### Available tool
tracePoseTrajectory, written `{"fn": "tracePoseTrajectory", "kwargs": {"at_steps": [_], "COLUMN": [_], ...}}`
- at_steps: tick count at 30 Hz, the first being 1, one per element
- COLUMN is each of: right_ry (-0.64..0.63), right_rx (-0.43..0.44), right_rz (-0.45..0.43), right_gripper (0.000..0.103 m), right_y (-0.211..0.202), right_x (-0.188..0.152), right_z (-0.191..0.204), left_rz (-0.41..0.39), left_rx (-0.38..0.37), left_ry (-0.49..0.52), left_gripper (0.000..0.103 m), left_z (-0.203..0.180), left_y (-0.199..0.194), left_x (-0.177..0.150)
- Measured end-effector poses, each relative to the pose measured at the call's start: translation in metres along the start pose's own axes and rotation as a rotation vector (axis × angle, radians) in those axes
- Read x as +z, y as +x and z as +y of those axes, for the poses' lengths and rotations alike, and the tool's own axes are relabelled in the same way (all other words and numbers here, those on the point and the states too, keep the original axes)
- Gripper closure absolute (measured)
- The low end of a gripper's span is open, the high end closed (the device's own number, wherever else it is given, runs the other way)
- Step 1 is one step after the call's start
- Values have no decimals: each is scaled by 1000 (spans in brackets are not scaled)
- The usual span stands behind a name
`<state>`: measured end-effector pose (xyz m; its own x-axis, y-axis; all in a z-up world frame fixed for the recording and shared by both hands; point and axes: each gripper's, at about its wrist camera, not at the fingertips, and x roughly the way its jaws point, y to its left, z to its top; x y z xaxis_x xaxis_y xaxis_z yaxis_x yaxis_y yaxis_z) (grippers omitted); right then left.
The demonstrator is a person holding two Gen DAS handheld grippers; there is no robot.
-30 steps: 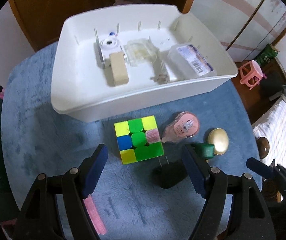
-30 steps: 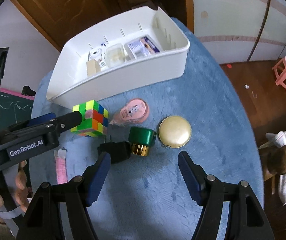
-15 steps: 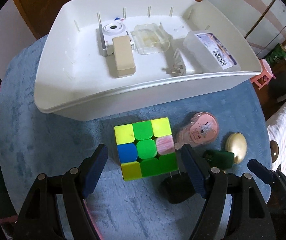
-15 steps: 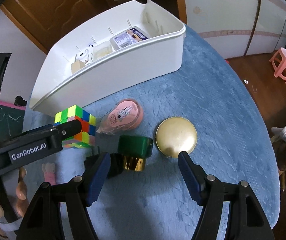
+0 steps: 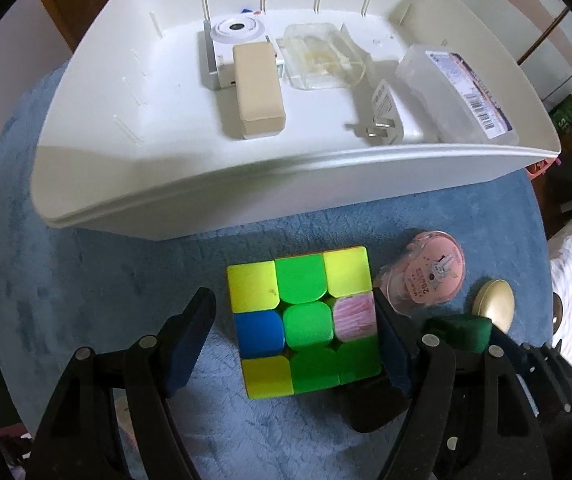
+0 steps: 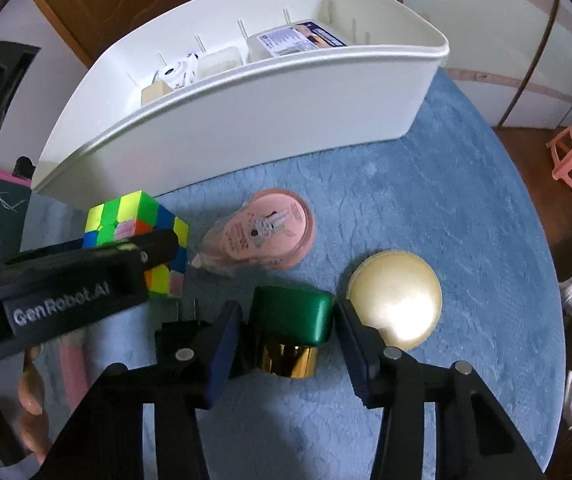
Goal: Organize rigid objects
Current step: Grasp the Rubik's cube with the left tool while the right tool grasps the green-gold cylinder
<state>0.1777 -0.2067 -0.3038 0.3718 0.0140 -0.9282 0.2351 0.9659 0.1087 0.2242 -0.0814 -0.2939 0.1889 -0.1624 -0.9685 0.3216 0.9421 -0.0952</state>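
We see the green box [image 6: 292, 314] between the closing right gripper [image 6: 289, 322]; the left gripper [image 5: 298, 344] stands open around the cube [image 5: 306, 324].

Your right hand-held gripper [image 6: 288, 322] has black arms, dark blue pads [image 6: 223, 344] and silver screws. Your left hand-held gripper [image 5: 296, 344] matches it; white "GenRobot.AI" lettering marks its side.
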Motion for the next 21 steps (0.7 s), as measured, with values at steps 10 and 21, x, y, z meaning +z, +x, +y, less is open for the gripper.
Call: {"fn": "tracePoseTrajectory", "kwargs": {"at_steps": [10, 21], "right_ry": [-43, -35], "right_rx": [-65, -7], "right_rz": [42, 1], "right_gripper": [63, 63], "right_y": [17, -25], "right_x": [2, -12], "right_z": [8, -4], "left_rz": [15, -75], "left_rx": [-34, -71], "left_ry": [-15, 33], "left_gripper": [39, 41], "left_z": [2, -6], "left_y": [9, -38], "left_x": [-2, -15]}}
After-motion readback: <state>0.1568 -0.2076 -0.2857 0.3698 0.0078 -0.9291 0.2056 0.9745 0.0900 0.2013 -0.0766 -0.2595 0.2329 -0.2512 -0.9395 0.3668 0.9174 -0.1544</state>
